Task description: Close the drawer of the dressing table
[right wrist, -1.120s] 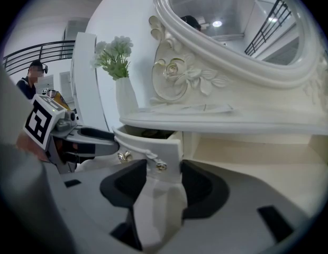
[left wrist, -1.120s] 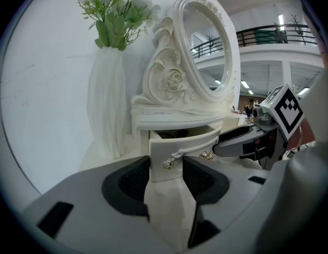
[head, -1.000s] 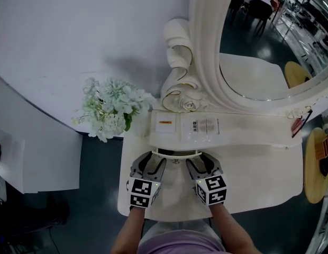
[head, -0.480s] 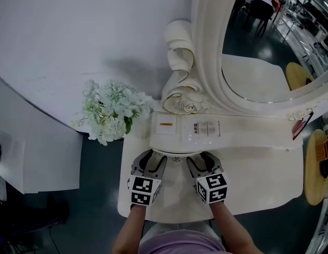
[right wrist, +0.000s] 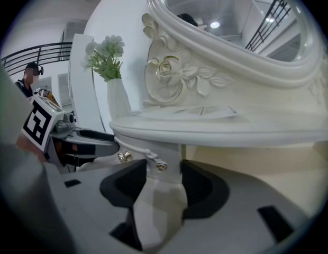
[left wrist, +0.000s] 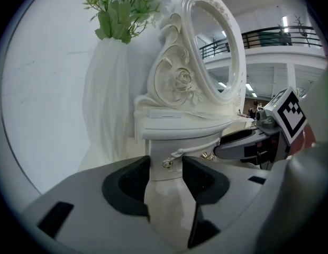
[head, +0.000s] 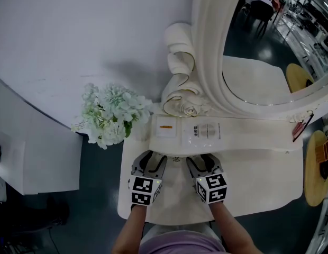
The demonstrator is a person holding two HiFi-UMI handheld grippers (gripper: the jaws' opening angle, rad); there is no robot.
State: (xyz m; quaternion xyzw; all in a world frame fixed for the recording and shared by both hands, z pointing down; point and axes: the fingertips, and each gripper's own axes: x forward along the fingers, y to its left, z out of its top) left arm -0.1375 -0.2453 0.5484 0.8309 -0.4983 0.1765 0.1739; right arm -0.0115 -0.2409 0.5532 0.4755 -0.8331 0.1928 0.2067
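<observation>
Left gripper point(head: 153, 162) and right gripper point(head: 199, 163) both have fingers spread, nothing pinched, tips right up at the drawer point(head: 176, 158), which sits nearly flush in the dressing table point(head: 259, 168).

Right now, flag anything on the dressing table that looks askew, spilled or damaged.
Nothing stands out. The flower vase stands upright, the mirror looks intact, and the drawer front looks pushed in under the shelf. The left gripper and right gripper are open in front of it.
</observation>
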